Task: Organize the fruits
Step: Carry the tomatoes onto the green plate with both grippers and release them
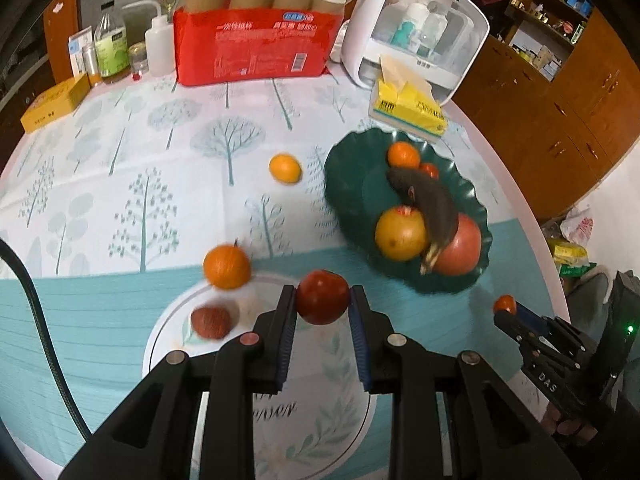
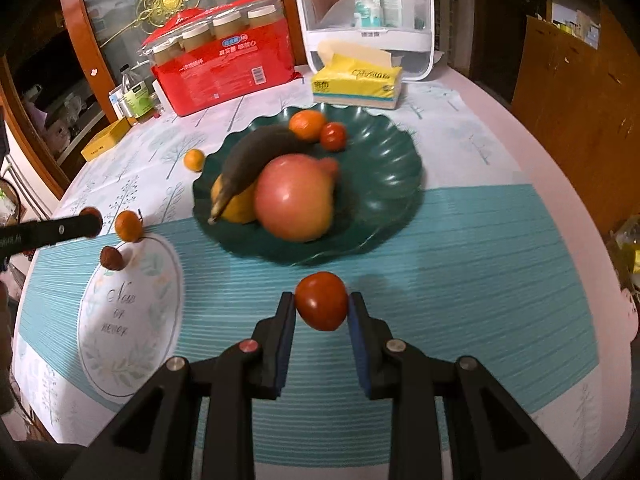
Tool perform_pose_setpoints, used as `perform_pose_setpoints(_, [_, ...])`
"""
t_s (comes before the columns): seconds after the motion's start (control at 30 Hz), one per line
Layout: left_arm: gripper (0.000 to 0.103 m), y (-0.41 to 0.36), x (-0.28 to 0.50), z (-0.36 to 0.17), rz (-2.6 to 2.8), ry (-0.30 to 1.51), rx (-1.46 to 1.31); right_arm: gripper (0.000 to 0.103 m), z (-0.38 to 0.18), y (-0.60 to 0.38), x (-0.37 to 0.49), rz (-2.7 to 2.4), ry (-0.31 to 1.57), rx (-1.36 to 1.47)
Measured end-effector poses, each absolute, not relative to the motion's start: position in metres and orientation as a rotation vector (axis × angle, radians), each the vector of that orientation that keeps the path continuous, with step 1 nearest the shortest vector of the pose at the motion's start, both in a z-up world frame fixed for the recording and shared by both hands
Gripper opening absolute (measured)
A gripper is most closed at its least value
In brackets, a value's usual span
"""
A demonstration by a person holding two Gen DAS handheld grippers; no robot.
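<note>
Tomatoes sit clamped in both my grippers: left gripper point(image 1: 323, 300) holds one tomato point(image 1: 322, 297) above the tablecloth point(image 1: 100, 320), right gripper point(image 2: 321, 307) grips another tomato point(image 2: 322, 300) just short of the green plate point(image 2: 384, 184). I see open cloth to the right of it. Farther off, loose oranges point(image 1: 226, 266) blur, and a tissue box point(image 2: 356, 84) stands behind the plate.

The round white printed mat point(image 2: 132, 320) reads "Now"; "DAS" is on the black right gripper point(image 1: 505, 309).
</note>
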State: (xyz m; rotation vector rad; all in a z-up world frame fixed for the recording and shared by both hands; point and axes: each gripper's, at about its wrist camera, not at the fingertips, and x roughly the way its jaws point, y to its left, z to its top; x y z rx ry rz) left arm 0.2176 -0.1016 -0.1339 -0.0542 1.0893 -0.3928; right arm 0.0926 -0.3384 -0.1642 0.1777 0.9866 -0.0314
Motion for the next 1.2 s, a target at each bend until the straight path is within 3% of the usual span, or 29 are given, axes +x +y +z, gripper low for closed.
perform_pose_setpoints(0.7, [0.025, -0.170, 0.279, -0.119, -0.326, 1.007, -0.060, 0.027, -0.136, -0.392, 0.147, 0.088, 0.896, 0.033])
perform_pose_setpoints(1.2, [0.025, -0.190, 0.292, -0.155, -0.321, 1.088, -0.120, 0.027, -0.163, -0.392, 0.163, 0.150, 0.969, 0.084])
